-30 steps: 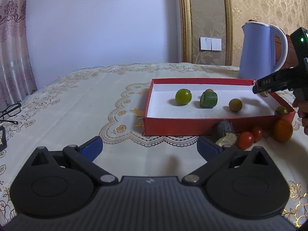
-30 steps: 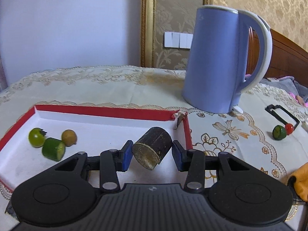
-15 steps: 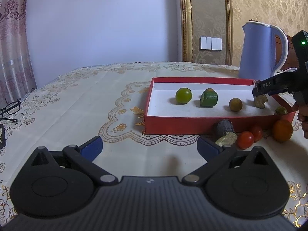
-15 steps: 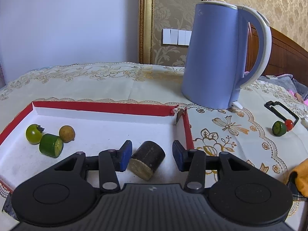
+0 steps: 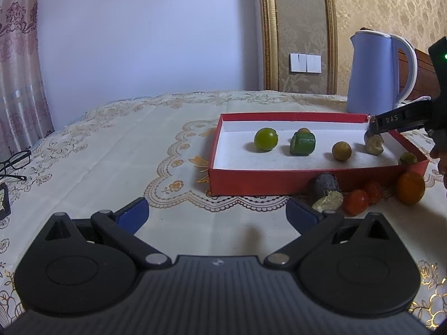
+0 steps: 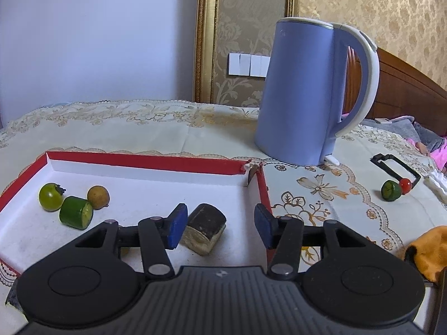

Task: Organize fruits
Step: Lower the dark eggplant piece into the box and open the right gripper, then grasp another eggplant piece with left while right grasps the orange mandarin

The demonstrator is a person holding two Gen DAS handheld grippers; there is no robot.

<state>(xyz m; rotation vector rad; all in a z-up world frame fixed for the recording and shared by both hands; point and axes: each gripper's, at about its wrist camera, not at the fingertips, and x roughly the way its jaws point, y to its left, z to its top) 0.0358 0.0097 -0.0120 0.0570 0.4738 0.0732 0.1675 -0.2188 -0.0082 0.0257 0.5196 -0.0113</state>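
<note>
A red box with a white floor holds a green round fruit, a green cut piece and a small yellow-brown fruit. My right gripper is open over the box's right end; a dark cut piece lies free on the box floor between its fingers, close to the left pad. That piece also shows in the left wrist view. My left gripper is open and empty above the tablecloth in front of the box.
In front of the box lie a dark cut piece, two red tomatoes and an orange fruit. A blue kettle stands behind the box. A green piece and a small red fruit lie far right. Glasses lie at left.
My right gripper lowered the dark cut piece into the box, opened and let it go. It now rests on the box floor. My left gripper has not moved.
</note>
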